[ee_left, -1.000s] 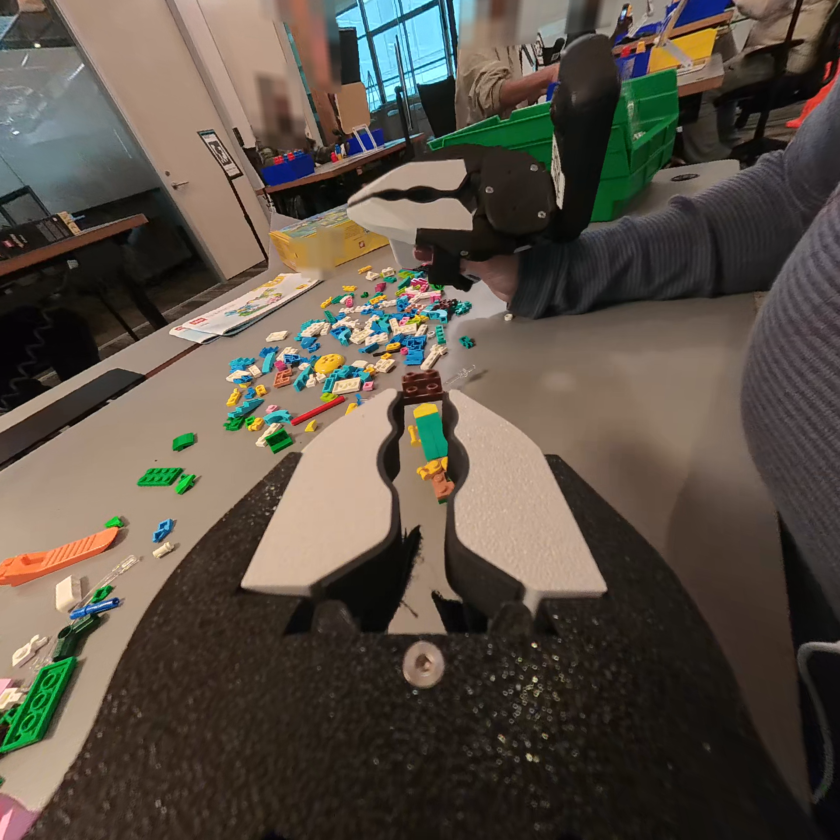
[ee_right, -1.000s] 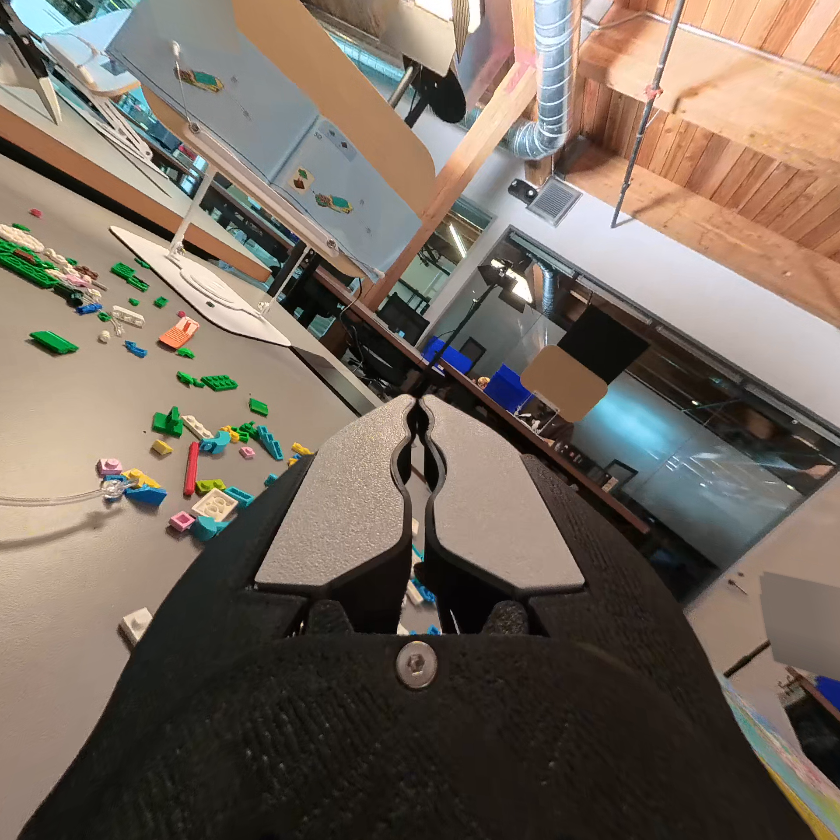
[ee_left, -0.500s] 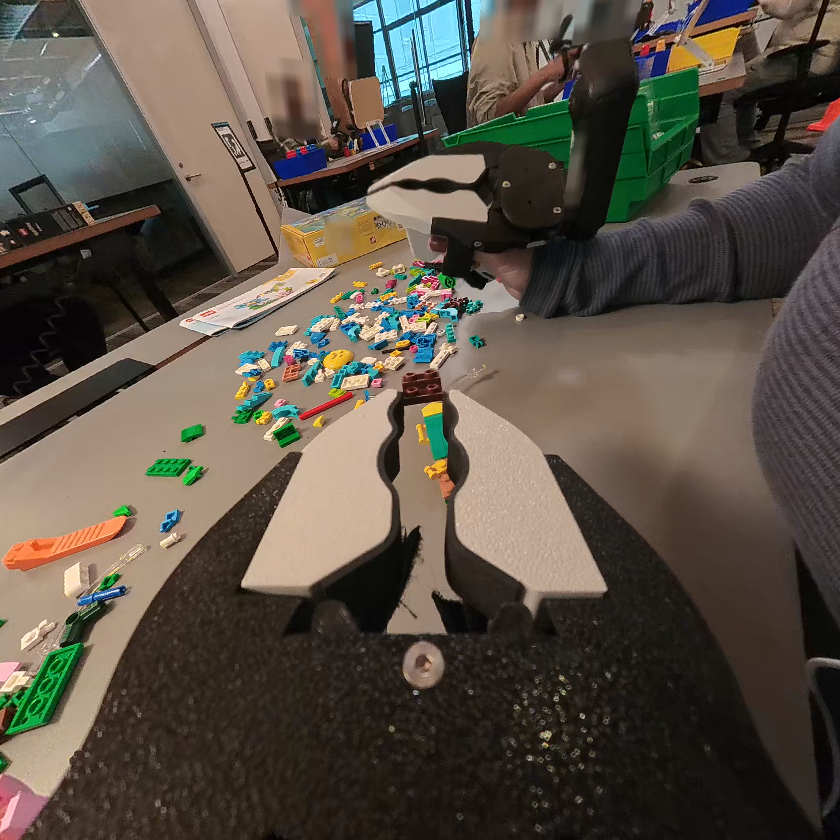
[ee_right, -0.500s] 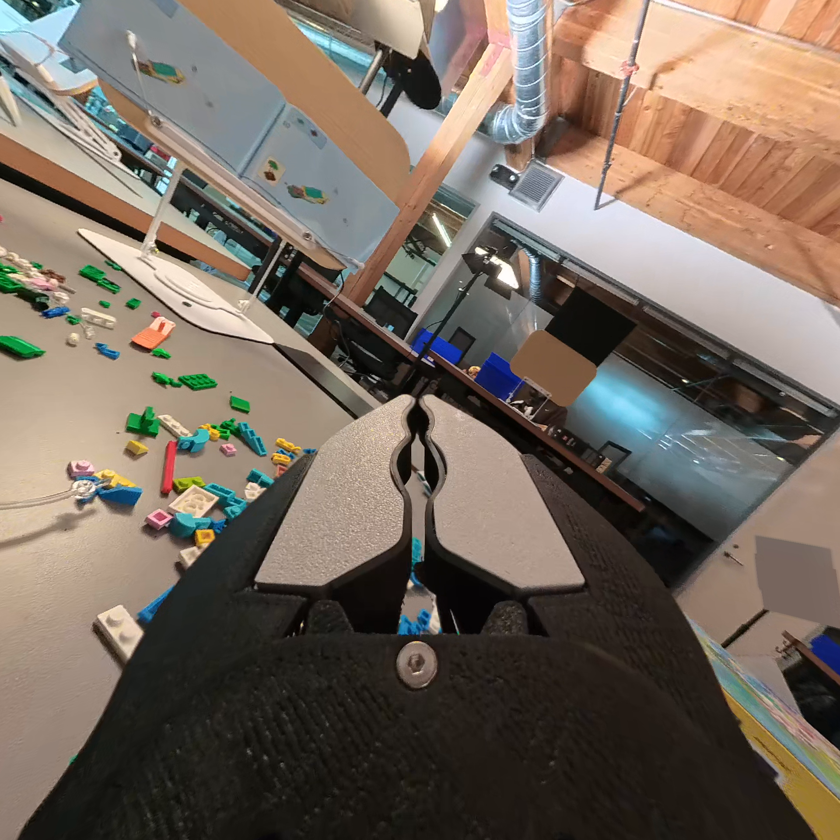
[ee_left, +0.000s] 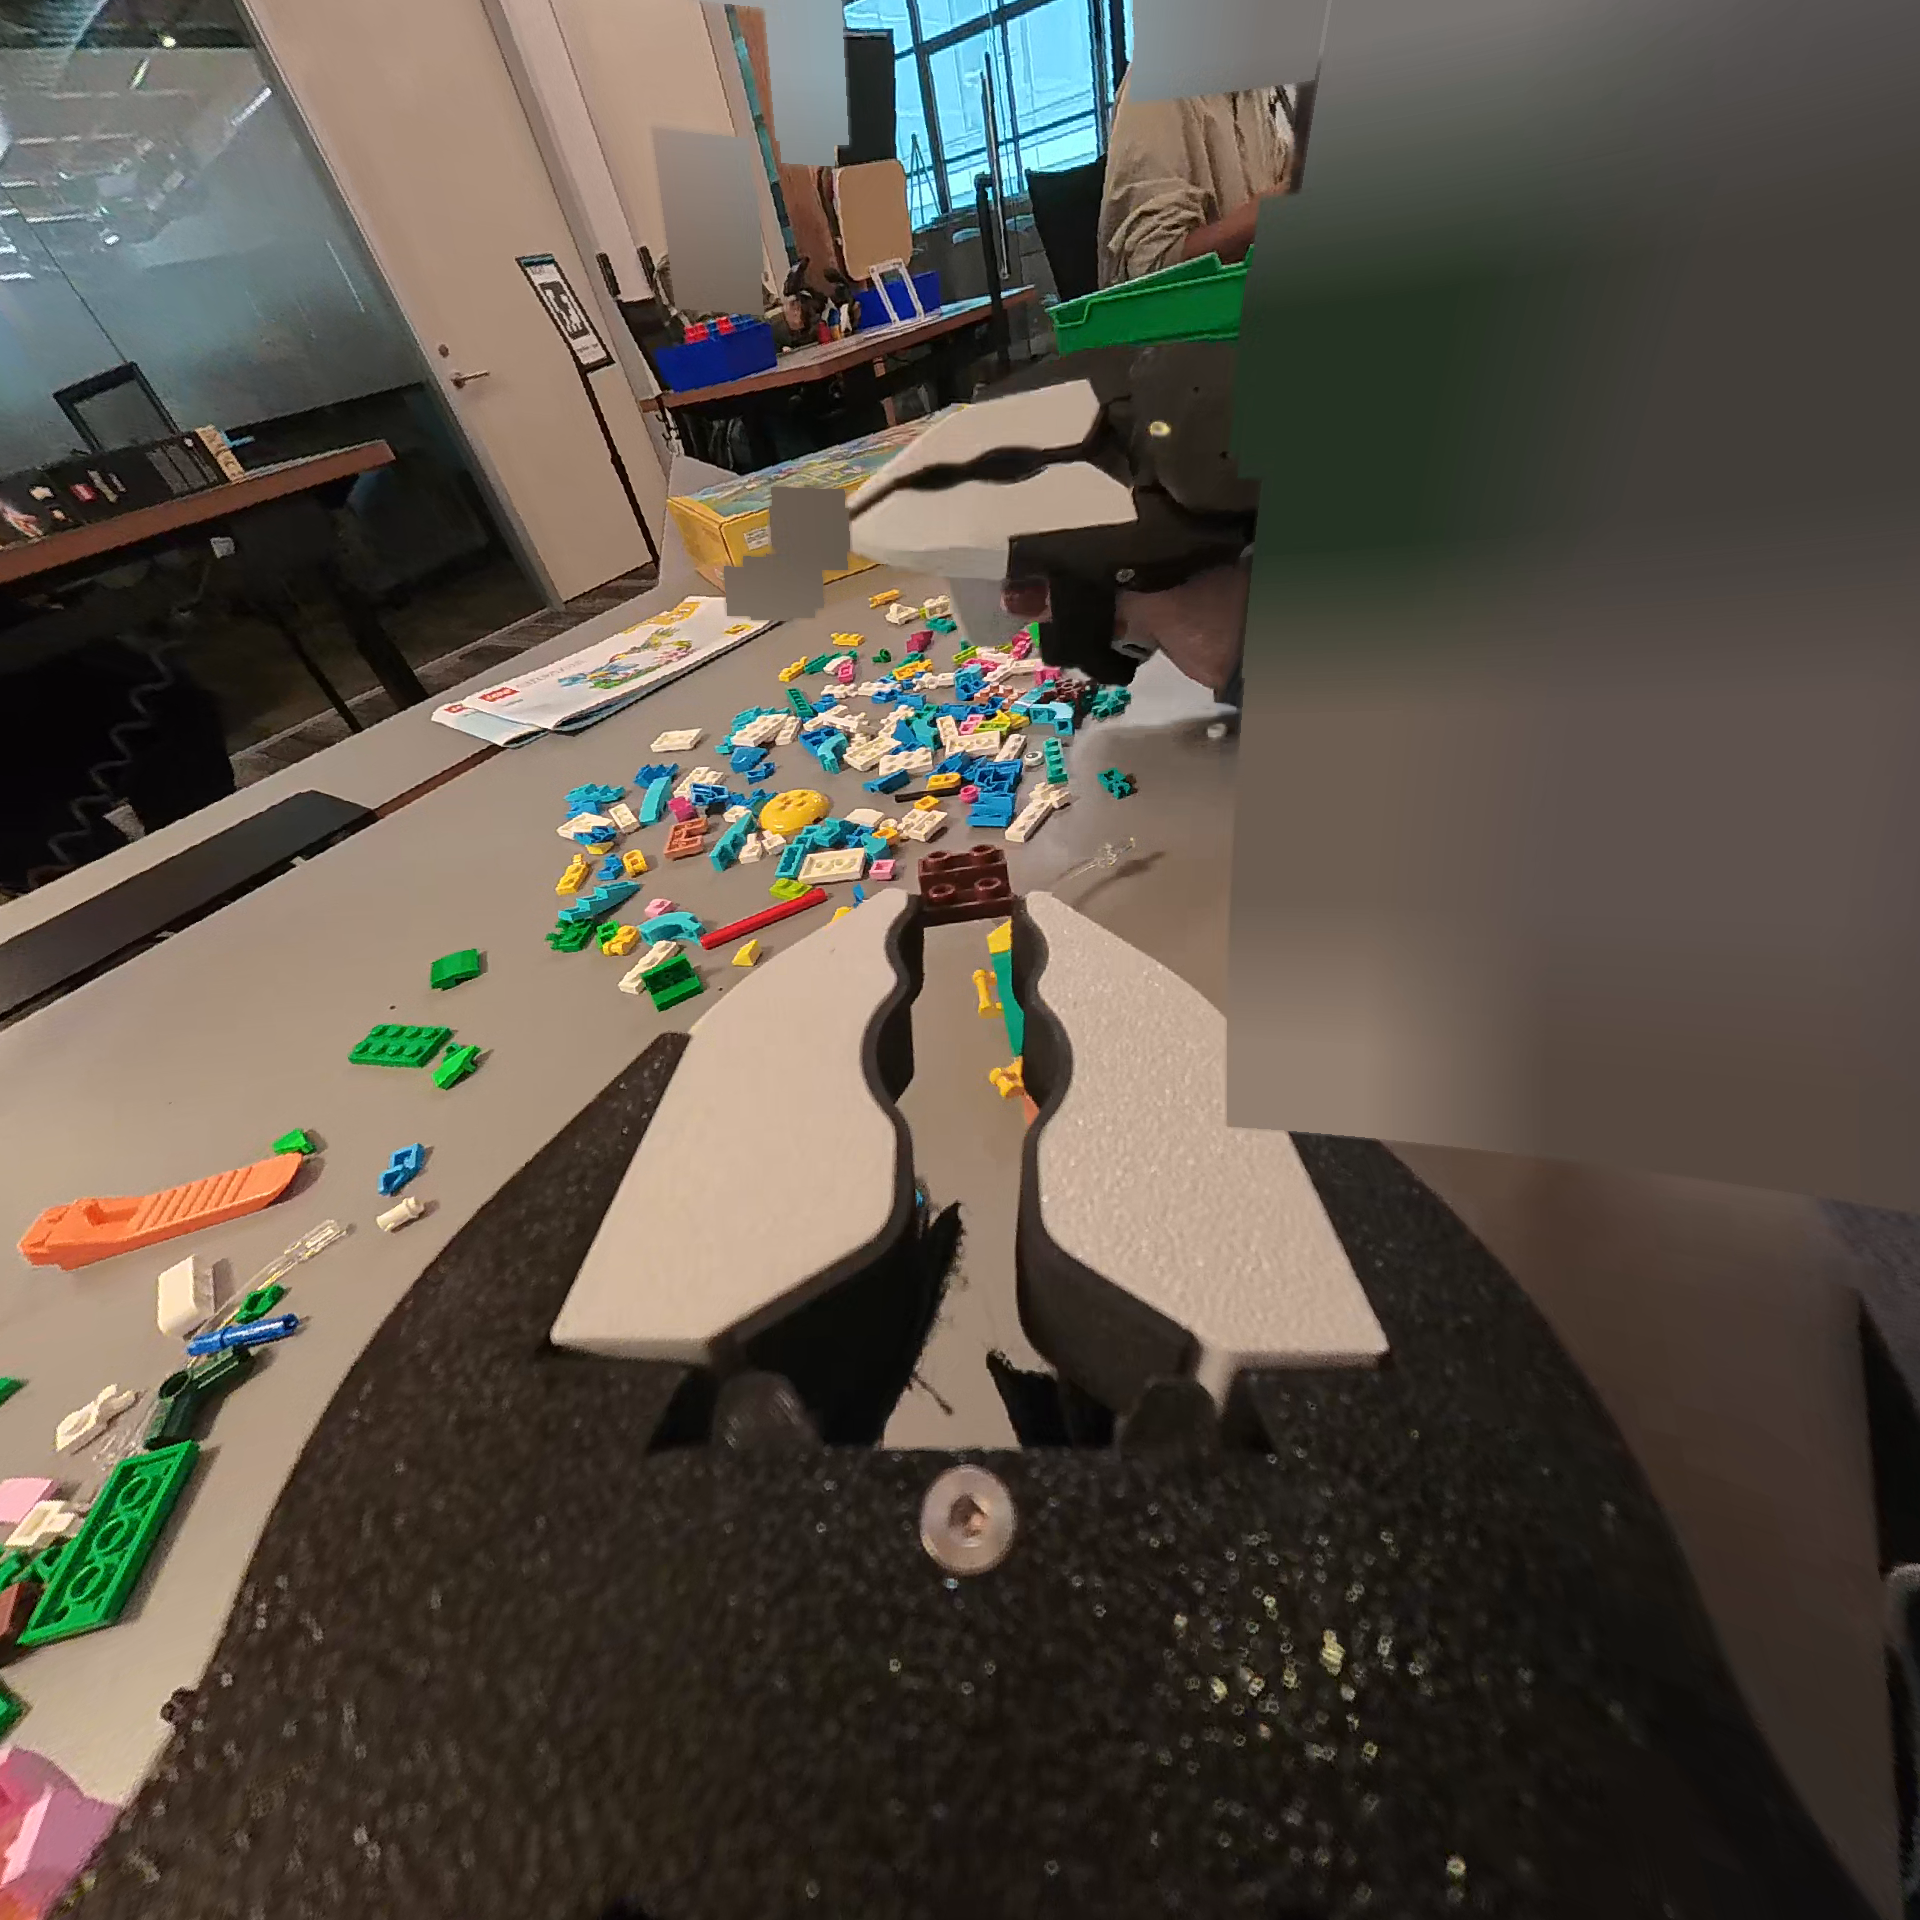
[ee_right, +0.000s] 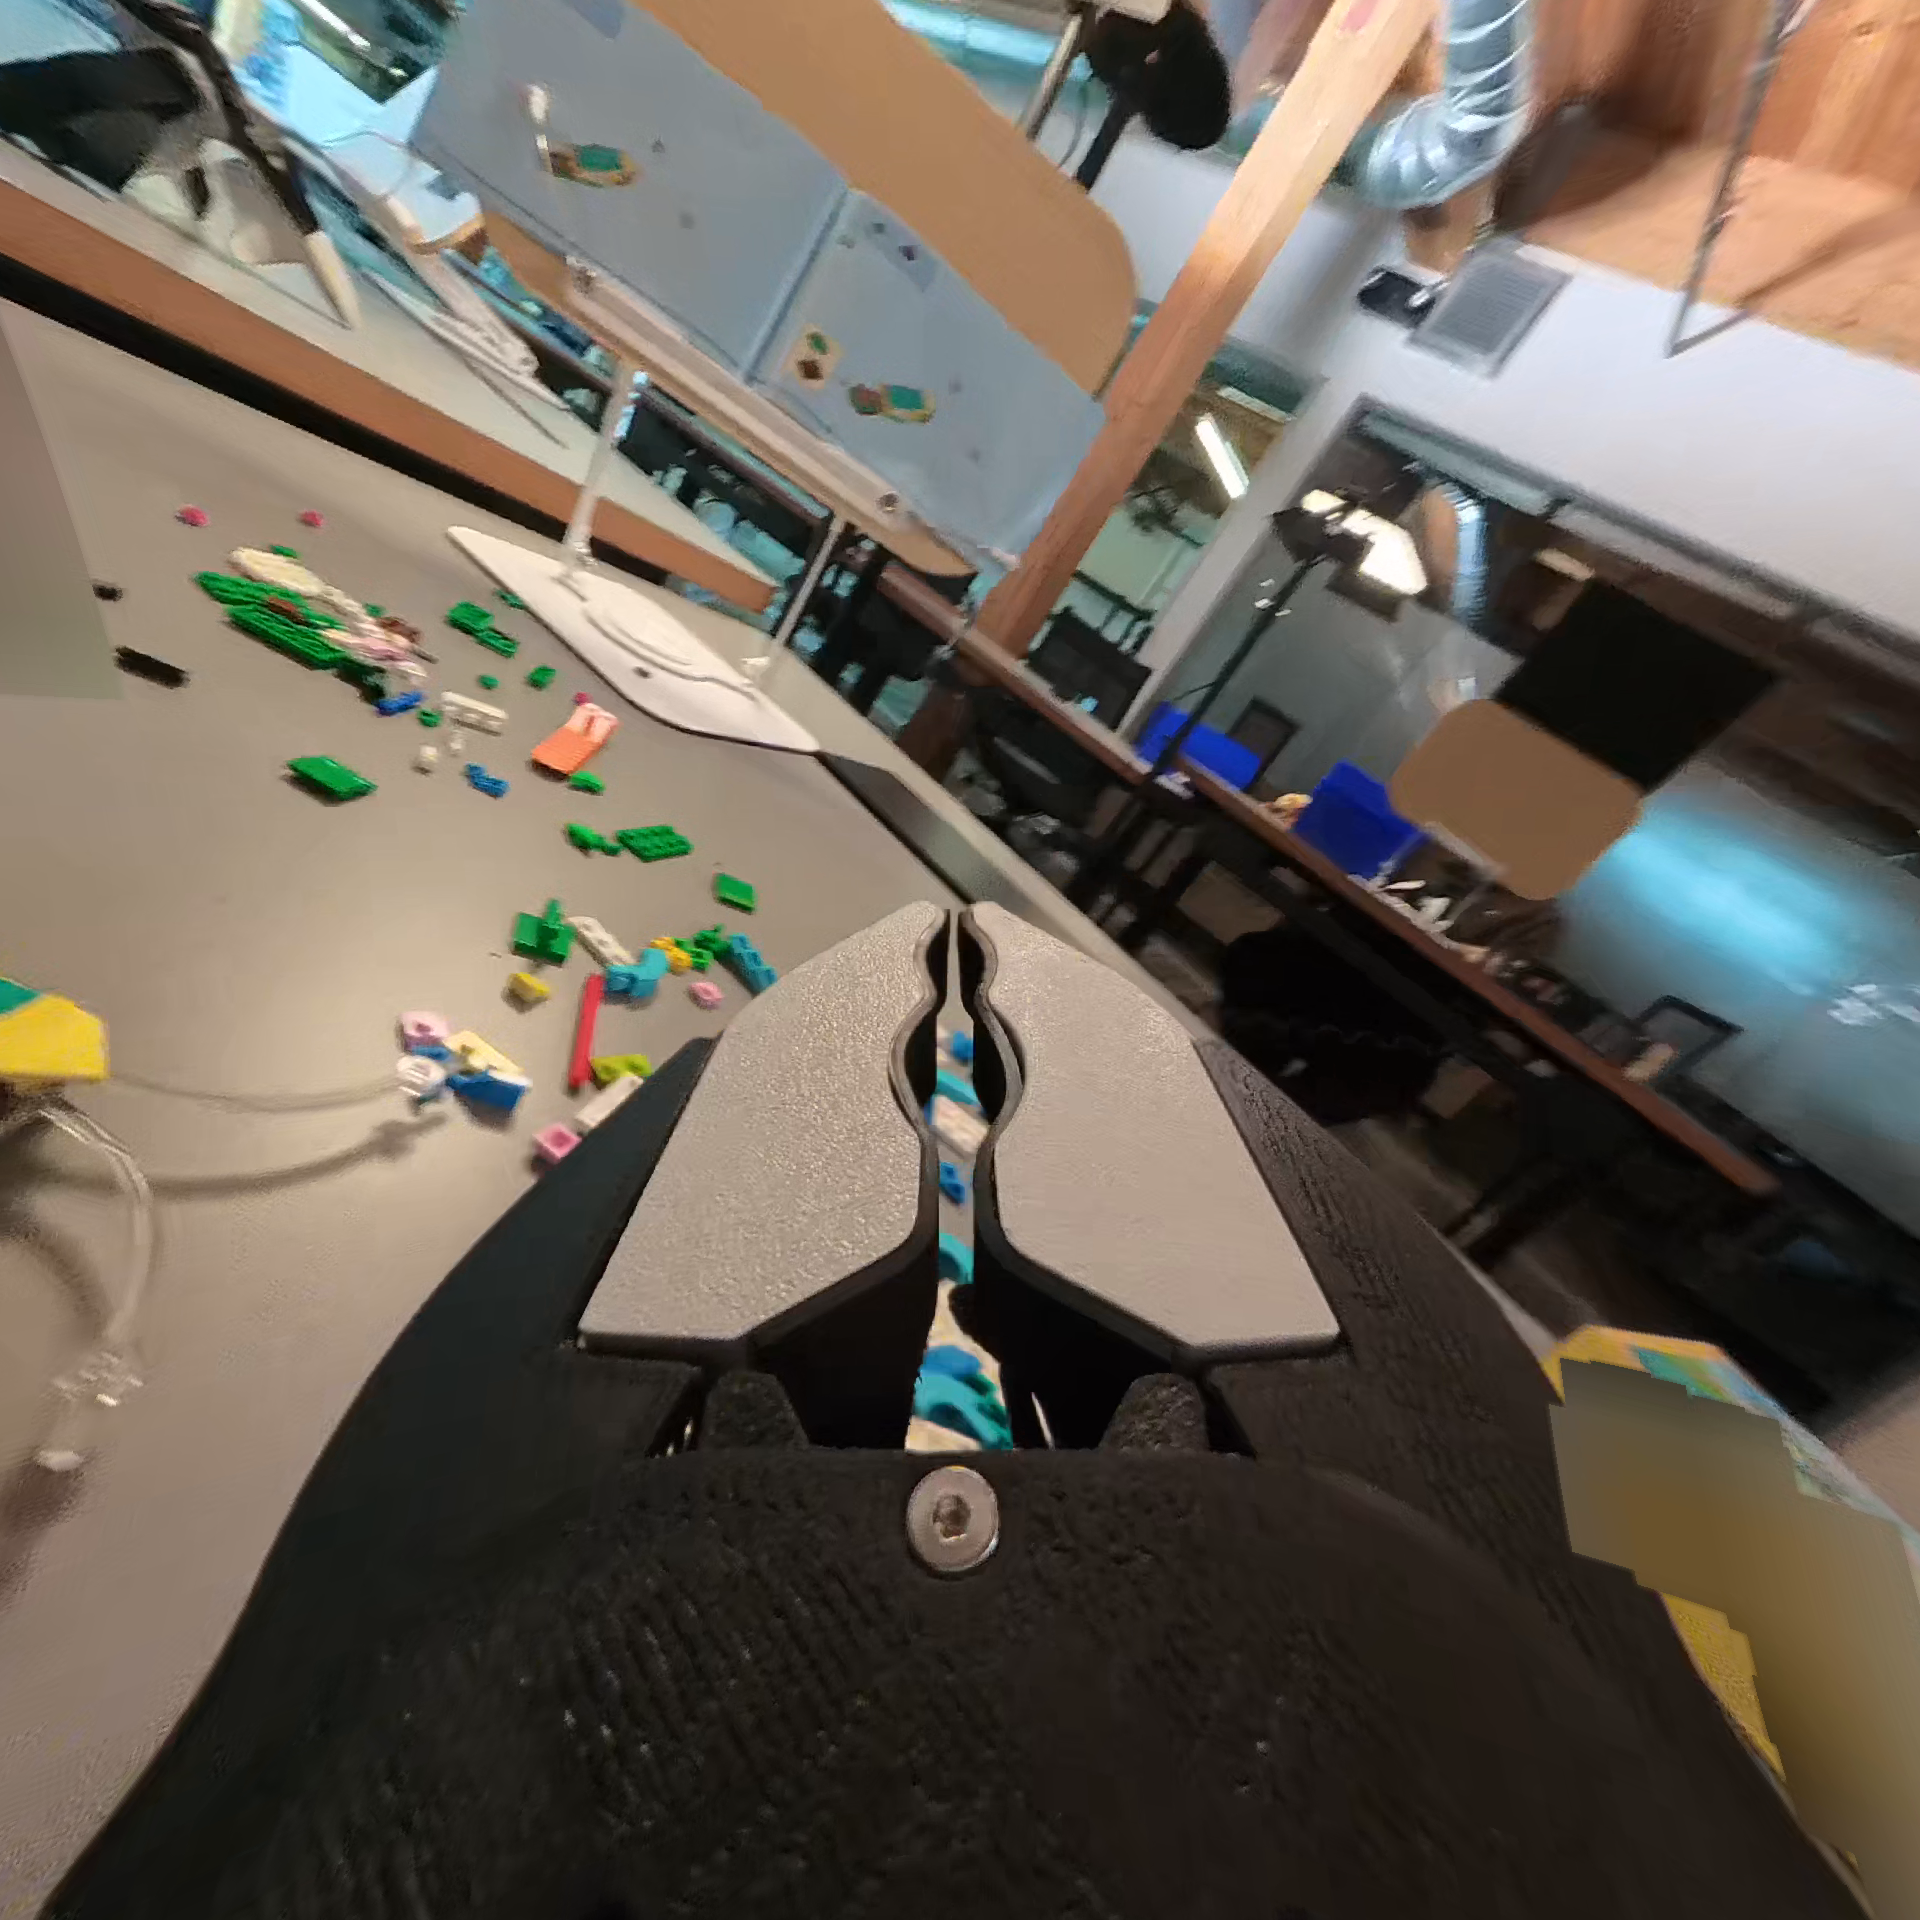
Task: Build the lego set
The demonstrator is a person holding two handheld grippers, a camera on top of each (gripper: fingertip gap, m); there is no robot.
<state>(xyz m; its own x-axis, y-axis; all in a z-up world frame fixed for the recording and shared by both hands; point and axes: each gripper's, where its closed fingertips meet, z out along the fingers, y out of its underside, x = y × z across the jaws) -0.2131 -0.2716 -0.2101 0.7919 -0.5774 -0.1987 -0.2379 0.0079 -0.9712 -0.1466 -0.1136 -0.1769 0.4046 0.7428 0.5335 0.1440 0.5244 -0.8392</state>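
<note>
My left gripper (ee_left: 966, 906) is shut on a small lego assembly: a brown brick (ee_left: 966, 881) sits between the tips, and teal and yellow parts (ee_left: 1003, 982) hang below, half hidden by the right finger. It is held above the grey table (ee_left: 260, 977). My right gripper (ee_right: 954, 920) is shut and empty, raised over the pile of loose bricks (ee_left: 883, 748). It also shows in the left wrist view (ee_left: 868, 497), pointing left. A yellow and teal piece (ee_right: 47, 1039) shows at the left edge of the right wrist view.
Green plates (ee_left: 400, 1044), an orange brick separator (ee_left: 156, 1210) and small parts lie at the left. An instruction booklet (ee_left: 603, 665), a yellow box (ee_left: 717, 525) and a green bin (ee_left: 1143, 307) stand behind the pile. A clear page stand (ee_right: 644, 634) is on the table.
My right gripper has tilted down toward the table and stayed shut; more of the table shows in its view. My left gripper still holds the assembly, nearly unmoved.
</note>
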